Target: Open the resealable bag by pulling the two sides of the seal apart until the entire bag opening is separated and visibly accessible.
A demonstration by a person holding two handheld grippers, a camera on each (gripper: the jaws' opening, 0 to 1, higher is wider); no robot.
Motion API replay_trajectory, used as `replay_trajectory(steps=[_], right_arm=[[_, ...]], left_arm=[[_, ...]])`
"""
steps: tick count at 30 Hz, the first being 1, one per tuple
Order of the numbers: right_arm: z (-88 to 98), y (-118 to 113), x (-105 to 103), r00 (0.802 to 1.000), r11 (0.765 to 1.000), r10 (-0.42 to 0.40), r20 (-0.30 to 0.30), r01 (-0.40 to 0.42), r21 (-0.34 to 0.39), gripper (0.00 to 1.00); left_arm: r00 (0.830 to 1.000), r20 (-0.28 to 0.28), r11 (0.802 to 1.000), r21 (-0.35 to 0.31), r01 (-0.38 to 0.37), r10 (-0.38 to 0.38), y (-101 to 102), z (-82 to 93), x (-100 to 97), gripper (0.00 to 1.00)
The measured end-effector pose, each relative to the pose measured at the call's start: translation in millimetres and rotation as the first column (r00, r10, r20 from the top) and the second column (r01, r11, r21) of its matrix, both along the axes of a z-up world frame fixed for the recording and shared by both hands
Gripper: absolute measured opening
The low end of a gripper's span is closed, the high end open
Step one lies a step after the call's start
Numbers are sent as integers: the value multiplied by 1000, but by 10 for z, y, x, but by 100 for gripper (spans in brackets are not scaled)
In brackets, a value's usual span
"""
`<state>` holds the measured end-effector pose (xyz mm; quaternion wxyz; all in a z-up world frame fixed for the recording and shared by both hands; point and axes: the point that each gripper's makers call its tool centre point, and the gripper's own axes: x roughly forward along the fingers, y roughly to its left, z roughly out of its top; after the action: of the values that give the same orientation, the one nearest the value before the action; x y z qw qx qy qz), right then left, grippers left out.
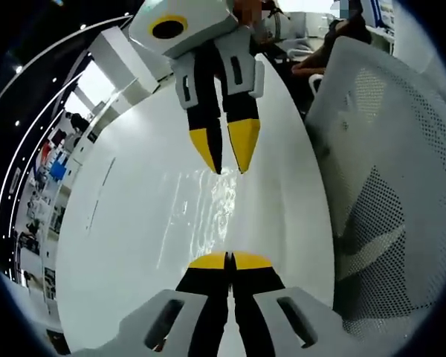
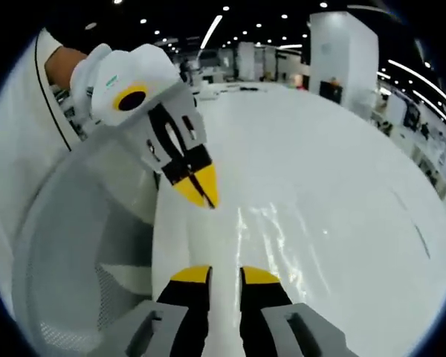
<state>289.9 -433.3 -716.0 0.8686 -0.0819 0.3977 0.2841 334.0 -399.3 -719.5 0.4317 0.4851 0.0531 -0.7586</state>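
- White table (image 1: 119, 223) is taking up the left and middle of the left gripper view, with shelving far off at the left edge.
- Clear resealable bag (image 1: 208, 204) is lying flat on the table at mid-frame, showing mostly as glints, between the two sets of yellow tips.
- Left gripper (image 1: 230, 260) is rising from the bottom of its own view with its jaws pressed together, no gap showing. It is sitting at the bag's near edge, but I cannot tell if it is pinching the plastic.
- Right gripper (image 1: 224, 152) is coming down from the top of that view, tips pointing at the bag's far edge with a narrow slit between them.
- White mesh chair (image 1: 386, 171) is sitting just beside the table on the right.
- In the right gripper view, the chair is on the left and a person's white sleeve (image 2: 18, 149) is behind it.
- The left gripper is angling down to the table edge there, tips closed.
- The right gripper's own jaws are standing clearly parted at the bottom, with white table showing in the gap. I cannot tell if any film is between them.
- The bag is glinting just ahead and right of those jaws.
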Motion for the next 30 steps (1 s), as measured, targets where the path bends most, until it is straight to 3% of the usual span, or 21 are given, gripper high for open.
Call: replay_trajectory(steps=[7,18,30], right_arm=[[-67,29,1,1000,1000,-4,-28,5,14,10],[-182,108,-22,997,999,-20,-69,23,45,0],[-228,133,-17,995,998,-38,-88,42,42,0]], left_arm=[[1000,-20,1000,-13,6,-6,-26,12,-35,0],[996,-84,999,-31,-13,11,-22,44,-35,0],[996,-88,999,-34,-4,0,19,0,-16,0]])
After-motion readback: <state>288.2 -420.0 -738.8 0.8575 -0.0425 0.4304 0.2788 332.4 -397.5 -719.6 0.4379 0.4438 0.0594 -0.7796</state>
